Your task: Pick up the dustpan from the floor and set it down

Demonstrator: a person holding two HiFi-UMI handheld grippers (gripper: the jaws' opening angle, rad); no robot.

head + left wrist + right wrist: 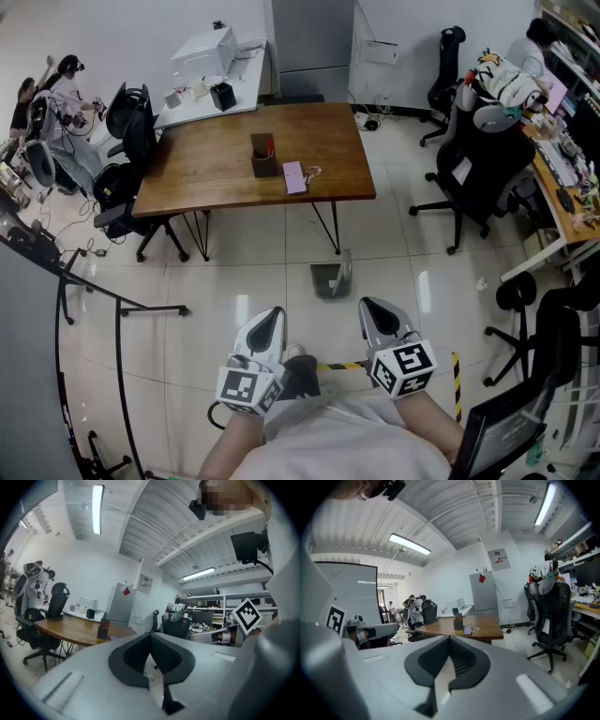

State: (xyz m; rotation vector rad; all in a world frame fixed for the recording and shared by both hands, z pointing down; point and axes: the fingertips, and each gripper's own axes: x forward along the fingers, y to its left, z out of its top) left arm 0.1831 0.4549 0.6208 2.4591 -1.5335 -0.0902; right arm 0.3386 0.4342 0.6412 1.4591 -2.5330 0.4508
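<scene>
The grey plastic dustpan (331, 279) sits on the pale tiled floor just in front of the brown wooden table (216, 164), close to the table's near right-hand leg. It lies between the table and my two grippers, ahead of both and clear of both, roughly in line with the gap between them.

My left gripper (272, 314) has its jaws pressed together with nothing in them. My right gripper (373, 305) is the same, closed and empty.

Only the head view shows the dustpan. The left gripper view looks level across the room at the table edge-on and catches the right gripper's cube with square markers (247, 614) beside the table's far end. The right gripper view shows the table with the brown box-shaped pen holder (458, 622) on it and a black office chair (551, 616) off to the table's right.
</scene>
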